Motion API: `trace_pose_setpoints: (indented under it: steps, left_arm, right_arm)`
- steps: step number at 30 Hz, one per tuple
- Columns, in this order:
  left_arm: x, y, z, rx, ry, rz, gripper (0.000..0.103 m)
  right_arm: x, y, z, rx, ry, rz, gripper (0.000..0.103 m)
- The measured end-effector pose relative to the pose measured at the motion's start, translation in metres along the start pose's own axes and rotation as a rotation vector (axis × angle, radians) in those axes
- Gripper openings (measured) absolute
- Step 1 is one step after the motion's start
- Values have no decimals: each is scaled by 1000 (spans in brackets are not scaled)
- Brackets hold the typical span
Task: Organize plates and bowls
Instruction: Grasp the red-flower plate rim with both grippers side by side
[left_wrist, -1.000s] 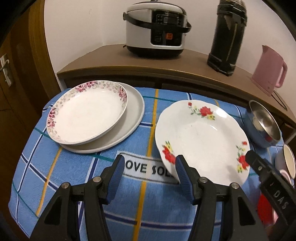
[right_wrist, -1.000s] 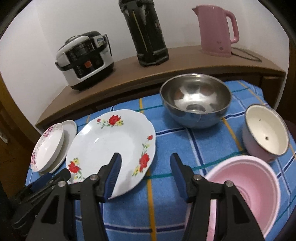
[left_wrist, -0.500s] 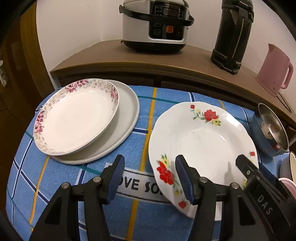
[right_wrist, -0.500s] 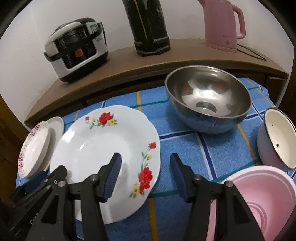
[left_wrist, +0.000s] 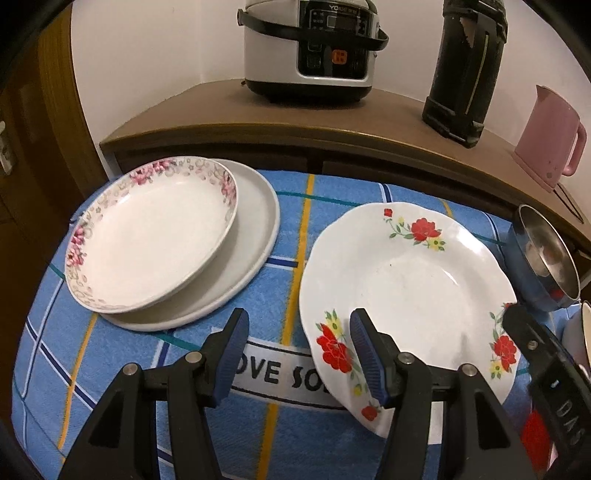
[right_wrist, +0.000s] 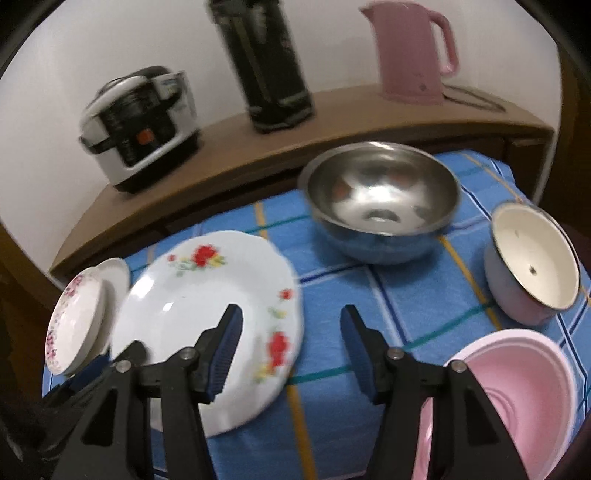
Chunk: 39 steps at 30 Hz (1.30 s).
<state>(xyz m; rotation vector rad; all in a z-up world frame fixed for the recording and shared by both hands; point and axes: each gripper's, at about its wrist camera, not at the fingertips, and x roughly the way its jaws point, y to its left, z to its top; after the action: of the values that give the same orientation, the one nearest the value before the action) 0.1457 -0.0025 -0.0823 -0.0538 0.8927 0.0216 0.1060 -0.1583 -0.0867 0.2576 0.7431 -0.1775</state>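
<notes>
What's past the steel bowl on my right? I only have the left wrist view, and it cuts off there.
Observer: A pink-sided bowl with a cream inside stands right of the steel bowl, apart from it.
Operator: Anything nearer than that one?
Observer: Yes, a pink plastic bowl sits at the near right, just beyond the right gripper.
Operator: Is the right gripper holding anything?
Observer: No. Its jaws are open, hovering over the blue cloth beside the red-flower plate, with nothing between them.
</notes>
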Motion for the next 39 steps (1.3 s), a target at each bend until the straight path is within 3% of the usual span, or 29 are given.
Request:
trace_pose_setpoints:
  steps: [4, 10, 17, 30, 39]
  left_arm:
    - [3, 1, 2, 3, 4, -4, 60]
    - [8, 2, 4, -2, 9, -7, 60]
    - [9, 2, 5, 10, -4, 4, 60]
    - [14, -1, 7, 12, -7, -17, 60]
    - [18, -11, 8, 35, 0, -30, 60]
  right_arm:
    - [12, 16, 3, -33, 0, -31, 55]
    - [28, 8, 12, -3, 17, -74, 56]
    - [11, 23, 16, -50, -62, -59, 56]
    - [34, 14, 12, -67, 14, -97, 55]
    - [41, 11, 7, -85, 71, -66, 39]
